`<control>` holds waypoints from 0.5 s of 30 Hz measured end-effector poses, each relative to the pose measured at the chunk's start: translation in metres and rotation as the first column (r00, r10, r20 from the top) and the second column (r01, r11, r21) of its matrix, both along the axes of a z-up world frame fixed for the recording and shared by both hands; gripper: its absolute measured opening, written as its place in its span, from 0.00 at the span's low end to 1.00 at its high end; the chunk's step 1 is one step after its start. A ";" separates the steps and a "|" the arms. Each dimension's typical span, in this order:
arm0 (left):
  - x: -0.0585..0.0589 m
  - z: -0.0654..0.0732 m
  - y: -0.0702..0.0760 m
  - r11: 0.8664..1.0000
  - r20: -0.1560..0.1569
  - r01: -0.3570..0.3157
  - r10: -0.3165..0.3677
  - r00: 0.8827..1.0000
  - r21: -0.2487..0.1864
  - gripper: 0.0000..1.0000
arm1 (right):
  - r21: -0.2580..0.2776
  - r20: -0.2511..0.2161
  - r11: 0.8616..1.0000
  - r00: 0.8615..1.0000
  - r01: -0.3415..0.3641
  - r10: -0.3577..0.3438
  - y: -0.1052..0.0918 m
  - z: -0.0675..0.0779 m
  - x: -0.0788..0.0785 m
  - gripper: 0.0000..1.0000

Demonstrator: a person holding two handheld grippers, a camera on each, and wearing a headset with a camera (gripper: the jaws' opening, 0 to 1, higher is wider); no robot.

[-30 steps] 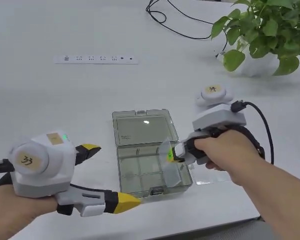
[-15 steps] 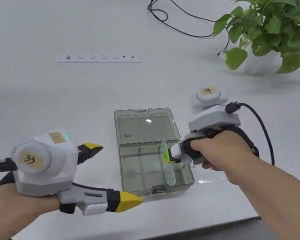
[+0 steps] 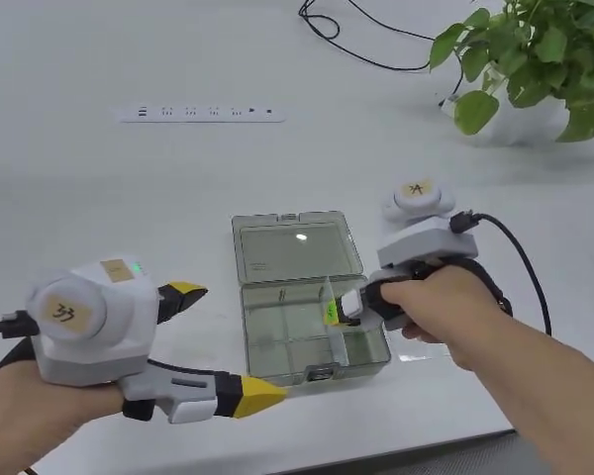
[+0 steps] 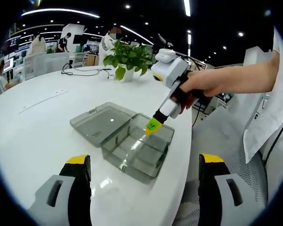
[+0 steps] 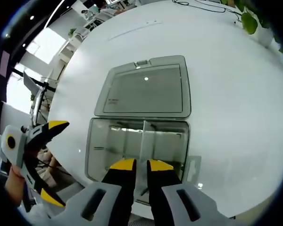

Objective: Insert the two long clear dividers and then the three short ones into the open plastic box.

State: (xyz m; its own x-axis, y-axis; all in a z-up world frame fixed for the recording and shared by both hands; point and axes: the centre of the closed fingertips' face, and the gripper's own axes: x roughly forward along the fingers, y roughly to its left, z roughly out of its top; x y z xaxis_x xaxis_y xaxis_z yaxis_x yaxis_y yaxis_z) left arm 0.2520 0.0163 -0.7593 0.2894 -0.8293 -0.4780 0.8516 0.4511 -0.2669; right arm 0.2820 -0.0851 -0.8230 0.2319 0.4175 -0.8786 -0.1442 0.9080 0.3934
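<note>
White table (image 3: 99,198), power strip (image 3: 203,114) far left, plant (image 3: 535,59) far right. The right gripper (image 3: 333,313) pinches a clear divider (image 5: 142,136) upright in the box (image 3: 272,332); the left gripper (image 3: 223,341) gapes wide, empty.

Bright overhead light, sharp, fisheye-warped edges

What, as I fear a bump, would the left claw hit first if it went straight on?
The left claw would likely meet the plastic box first, at its near wall, though depth is unclear.
</note>
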 end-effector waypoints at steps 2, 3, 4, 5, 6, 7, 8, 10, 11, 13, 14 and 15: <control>0.000 0.000 0.000 1.000 0.000 -0.002 0.002 1.000 0.001 0.97 | 0.004 0.005 1.000 1.000 -0.002 0.002 0.000 0.000 0.001 0.11; 0.000 0.000 0.001 1.000 -0.001 -0.004 0.004 1.000 0.001 0.97 | 0.008 0.008 1.000 1.000 -0.005 0.005 0.001 0.000 0.001 0.11; 0.001 0.000 0.001 1.000 0.000 -0.007 0.007 1.000 0.001 0.97 | 0.009 0.012 1.000 1.000 -0.009 0.009 0.001 0.000 0.001 0.11; 0.001 0.000 0.001 1.000 0.000 -0.007 0.007 1.000 0.000 0.97 | 0.013 0.016 1.000 1.000 -0.012 0.012 0.001 0.000 0.001 0.11; 0.001 0.000 0.001 1.000 -0.001 -0.009 0.009 1.000 0.002 0.97 | 0.018 0.019 1.000 1.000 -0.012 0.012 0.000 0.001 0.001 0.11; 0.001 0.000 0.002 1.000 0.000 -0.009 0.009 1.000 0.003 0.97 | 0.024 0.021 1.000 1.000 -0.012 0.012 0.000 0.001 0.001 0.11; 0.001 0.000 0.002 1.000 -0.001 -0.011 0.011 1.000 0.005 0.97 | 0.036 0.024 0.999 1.000 -0.010 0.009 0.000 0.001 0.001 0.12; 0.001 -0.001 0.003 1.000 -0.003 -0.015 0.015 1.000 0.008 0.97 | 0.059 0.029 0.998 1.000 -0.003 0.001 0.001 0.003 0.001 0.12; 0.001 0.000 0.003 1.000 -0.001 -0.018 0.018 1.000 0.007 0.97 | 0.070 0.031 0.998 1.000 0.000 -0.003 0.001 0.004 0.001 0.14; 0.001 0.000 0.003 1.000 0.000 -0.022 0.022 1.000 0.008 0.97 | 0.087 0.039 0.996 0.999 0.001 -0.004 0.002 0.007 0.000 0.15; 0.001 0.000 0.003 1.000 0.000 -0.024 0.024 1.000 0.008 0.97 | 0.089 0.044 0.996 0.999 -0.002 -0.002 0.002 0.008 0.000 0.16; 0.001 0.001 0.003 1.000 0.000 -0.026 0.026 1.000 0.009 0.97 | 0.095 0.053 0.995 0.999 -0.008 0.003 0.002 0.009 0.000 0.17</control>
State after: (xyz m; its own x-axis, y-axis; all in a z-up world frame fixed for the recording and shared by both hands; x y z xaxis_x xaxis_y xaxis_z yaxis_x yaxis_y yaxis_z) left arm 0.2528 0.0193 -0.7586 0.3110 -0.8172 -0.4853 0.8393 0.4757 -0.2632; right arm 0.2823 -0.0827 -0.8142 0.2745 0.4997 -0.8216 -0.1724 0.8661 0.4692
